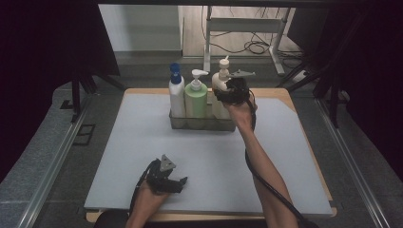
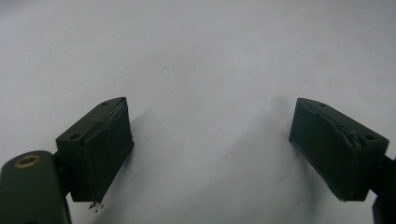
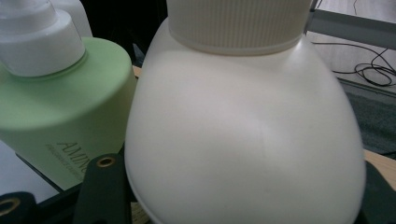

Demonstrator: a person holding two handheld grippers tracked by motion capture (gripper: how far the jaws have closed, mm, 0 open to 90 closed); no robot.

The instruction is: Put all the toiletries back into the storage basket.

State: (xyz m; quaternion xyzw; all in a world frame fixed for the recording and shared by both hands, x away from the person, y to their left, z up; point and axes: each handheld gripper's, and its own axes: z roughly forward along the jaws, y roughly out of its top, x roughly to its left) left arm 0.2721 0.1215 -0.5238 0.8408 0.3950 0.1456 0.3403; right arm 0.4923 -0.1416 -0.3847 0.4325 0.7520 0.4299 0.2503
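High view: my right gripper (image 1: pixel 227 91) grips the cream bottle (image 1: pixel 219 83) at the right end of the tray (image 1: pixel 202 124) — it could knock the green bottle (image 1: pixel 195 97). Left gripper view: my left gripper (image 2: pixel 210 154) gapes over bare table. Right gripper view: pads probably clamped — a slip would drop it.

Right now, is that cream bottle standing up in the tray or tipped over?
Upright. The cream bottle stands in the clear tray beside the green bottle, pump on top, with the right gripper clasped around its body.
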